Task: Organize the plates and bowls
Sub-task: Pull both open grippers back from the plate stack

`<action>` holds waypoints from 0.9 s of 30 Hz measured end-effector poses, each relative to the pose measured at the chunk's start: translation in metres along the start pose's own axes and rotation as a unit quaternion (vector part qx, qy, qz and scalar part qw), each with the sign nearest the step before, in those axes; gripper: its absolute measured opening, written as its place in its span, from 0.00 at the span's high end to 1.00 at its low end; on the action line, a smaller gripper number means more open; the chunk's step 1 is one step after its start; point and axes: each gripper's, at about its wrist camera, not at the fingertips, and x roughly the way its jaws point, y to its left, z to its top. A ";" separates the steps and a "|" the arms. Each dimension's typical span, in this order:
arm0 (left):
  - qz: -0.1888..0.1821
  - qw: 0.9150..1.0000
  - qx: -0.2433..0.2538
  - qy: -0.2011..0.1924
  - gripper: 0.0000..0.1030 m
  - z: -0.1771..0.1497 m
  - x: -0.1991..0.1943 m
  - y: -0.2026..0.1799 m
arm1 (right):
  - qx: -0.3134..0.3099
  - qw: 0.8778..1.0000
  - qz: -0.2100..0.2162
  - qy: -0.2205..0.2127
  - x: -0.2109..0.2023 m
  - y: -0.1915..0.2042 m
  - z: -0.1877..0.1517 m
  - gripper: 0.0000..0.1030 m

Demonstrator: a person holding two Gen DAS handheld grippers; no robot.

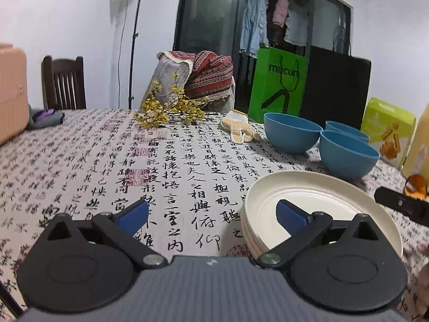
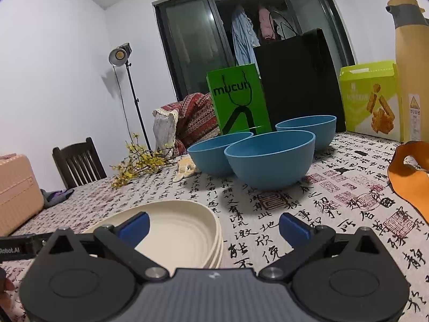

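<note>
A stack of cream plates [image 1: 316, 201] lies on the calligraphy-print tablecloth [image 1: 134, 166], and the same stack of plates [image 2: 177, 230] shows low left in the right wrist view. Three blue bowls stand behind it: the nearest bowl [image 2: 268, 158], a left bowl [image 2: 211, 155] and a far bowl [image 2: 313, 128]. In the left wrist view the bowls [image 1: 346, 155] sit at the right. My left gripper [image 1: 211, 214] is open, its right finger over the plates' rim, nothing between the pads. My right gripper [image 2: 214, 228] is open too, its left finger above the plates.
Yellow flower sprigs [image 1: 166, 110] and a knitted glove [image 1: 238, 128] lie toward the table's far side. A green bag [image 2: 238, 99], a black bag [image 2: 297, 80], a snack box [image 2: 372, 102], a yellow flask [image 2: 413, 67] and an orange strap [image 2: 407, 171] crowd the right. A pink case [image 1: 10, 94] stands left.
</note>
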 end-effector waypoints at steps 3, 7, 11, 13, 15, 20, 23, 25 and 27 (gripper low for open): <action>0.002 1.000 -0.013 0.003 0.00 0.000 0.001 0.004 | 0.005 1.000 -0.004 -0.003 -0.001 -0.001 -0.001 0.00; 0.000 1.000 -0.011 0.000 0.00 -0.001 -0.001 0.003 | 0.011 1.000 -0.013 -0.002 -0.001 -0.001 -0.002 0.00; 0.003 1.000 -0.001 -0.006 0.00 -0.002 -0.003 -0.001 | 0.009 1.000 -0.010 -0.008 -0.003 -0.001 -0.003 0.00; 0.004 1.000 0.002 -0.007 0.00 -0.002 -0.003 -0.002 | 0.009 1.000 -0.011 -0.010 -0.003 -0.001 -0.003 0.00; 0.004 1.000 0.002 -0.007 0.00 -0.002 -0.002 -0.002 | 0.009 1.000 -0.012 -0.012 -0.004 -0.001 -0.003 0.00; 0.005 1.000 0.002 -0.006 0.00 -0.002 -0.002 -0.003 | 0.010 1.000 -0.013 -0.012 -0.004 -0.001 -0.003 0.00; 0.005 1.000 0.002 -0.006 0.00 -0.002 -0.002 -0.003 | 0.011 1.000 -0.014 -0.012 -0.004 -0.001 -0.004 0.00; 0.006 1.000 0.001 -0.006 0.00 -0.002 -0.002 -0.003 | 0.012 1.000 -0.014 -0.013 -0.004 -0.002 -0.004 0.00; 0.006 1.000 0.001 -0.007 0.00 -0.002 -0.002 -0.003 | 0.013 1.000 -0.015 -0.014 -0.004 -0.002 -0.004 0.00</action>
